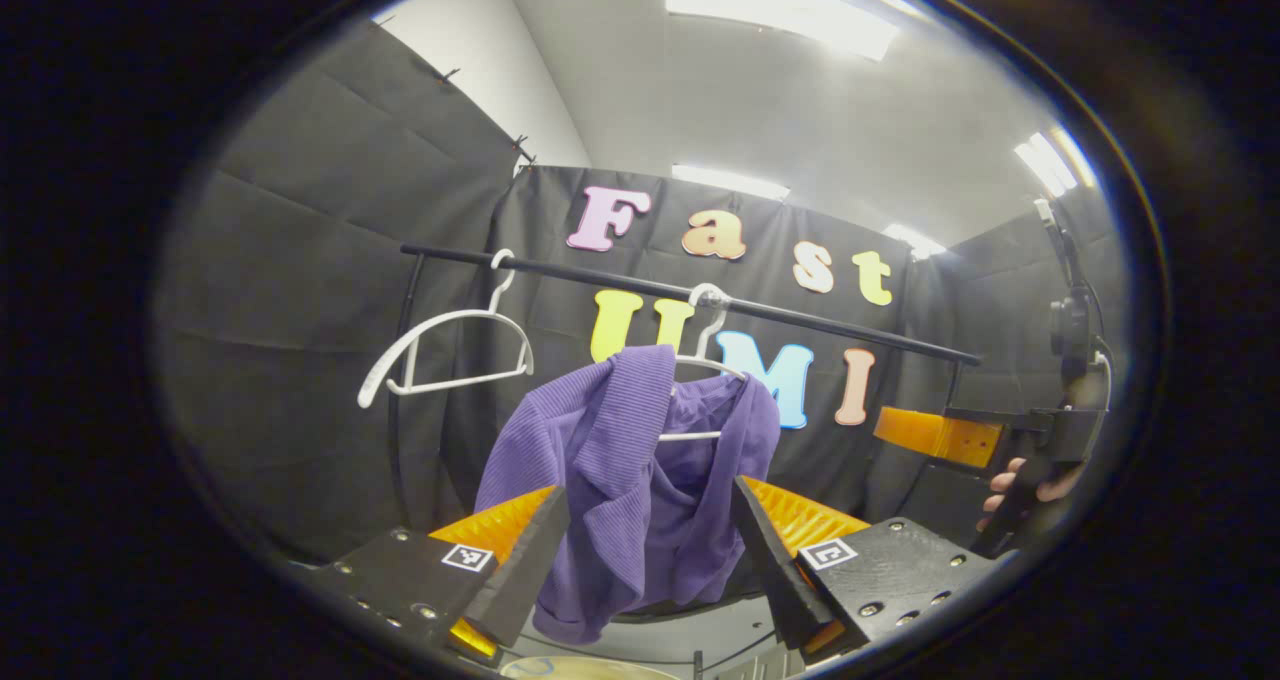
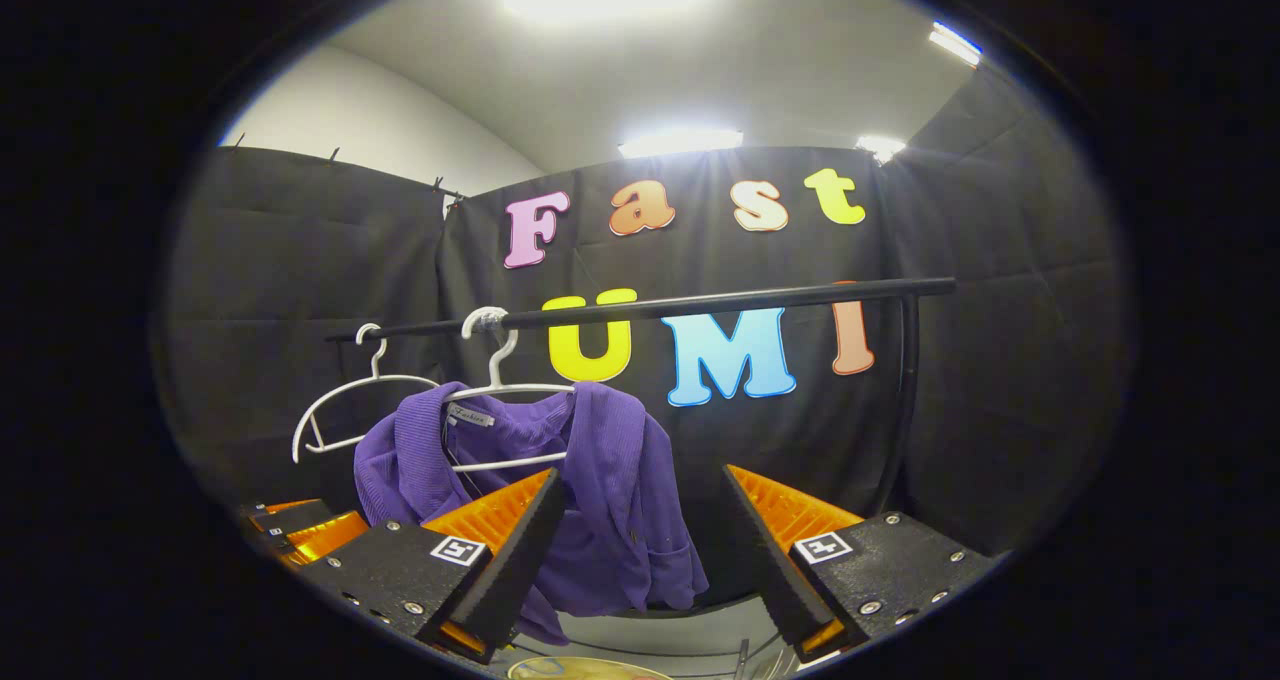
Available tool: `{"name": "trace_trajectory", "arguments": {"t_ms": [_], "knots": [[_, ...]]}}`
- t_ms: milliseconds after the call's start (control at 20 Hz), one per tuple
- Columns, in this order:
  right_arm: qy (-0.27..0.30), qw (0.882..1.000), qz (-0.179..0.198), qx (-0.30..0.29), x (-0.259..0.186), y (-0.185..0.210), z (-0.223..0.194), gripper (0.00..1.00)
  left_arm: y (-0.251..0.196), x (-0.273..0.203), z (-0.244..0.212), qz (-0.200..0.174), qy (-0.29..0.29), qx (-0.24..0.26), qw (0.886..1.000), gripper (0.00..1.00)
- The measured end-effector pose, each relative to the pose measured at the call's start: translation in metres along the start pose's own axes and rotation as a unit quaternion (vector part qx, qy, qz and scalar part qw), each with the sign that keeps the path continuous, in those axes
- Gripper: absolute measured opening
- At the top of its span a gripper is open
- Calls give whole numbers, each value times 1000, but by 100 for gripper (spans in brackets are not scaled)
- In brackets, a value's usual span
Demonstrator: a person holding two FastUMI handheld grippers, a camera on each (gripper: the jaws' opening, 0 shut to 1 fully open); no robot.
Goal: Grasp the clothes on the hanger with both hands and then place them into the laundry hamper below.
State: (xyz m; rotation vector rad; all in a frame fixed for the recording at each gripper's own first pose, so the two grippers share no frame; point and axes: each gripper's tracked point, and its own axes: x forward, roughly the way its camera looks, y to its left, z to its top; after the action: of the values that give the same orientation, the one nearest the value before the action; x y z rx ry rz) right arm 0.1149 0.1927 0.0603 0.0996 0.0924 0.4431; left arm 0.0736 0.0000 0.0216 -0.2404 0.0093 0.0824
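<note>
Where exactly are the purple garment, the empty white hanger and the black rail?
purple garment (image 1: 630,480), left gripper view, on its ribbed front.
empty white hanger (image 1: 450,345), left gripper view, on its curved shoulder.
black rail (image 2: 700,305), right gripper view, mid-bar.

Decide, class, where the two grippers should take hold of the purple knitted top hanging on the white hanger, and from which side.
Probably pinch the purple knitted top at its shoulders, one gripper each side of the white hanger, coming from the front. The cloth drapes thickest over the hanger's arms, and both grippers already face it with jaws open.

Black rail (image 2: 700,305) with two white hangers (image 2: 345,400), purple garment (image 2: 610,500) on one.
</note>
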Motion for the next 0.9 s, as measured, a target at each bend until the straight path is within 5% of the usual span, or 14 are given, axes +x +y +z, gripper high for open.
{"name": "trace_trajectory", "arguments": {"t_ms": [400, 450, 550, 600, 900], "knots": [[31, 997, 28, 72, 66, -17, -21, 95, 3, 90, -34, 77, 21, -33, 996, 95], [35, 997, 32, 69, 71, -21, -26, 95, 8, 101, -38, 97, 23, -26, 995, 99], [44, 996, 41, 64, 83, -24, -36, 95, 13, 116, -47, 129, 26, -10, 991, 90], [46, 996, 49, 66, 90, -23, -39, 95, 14, 121, -48, 143, 24, -2, 989, 99], [42, 990, 104, 91, 142, 0, -41, 95, 24, 137, -51, 215, 19, 40, 976, 99]]}}
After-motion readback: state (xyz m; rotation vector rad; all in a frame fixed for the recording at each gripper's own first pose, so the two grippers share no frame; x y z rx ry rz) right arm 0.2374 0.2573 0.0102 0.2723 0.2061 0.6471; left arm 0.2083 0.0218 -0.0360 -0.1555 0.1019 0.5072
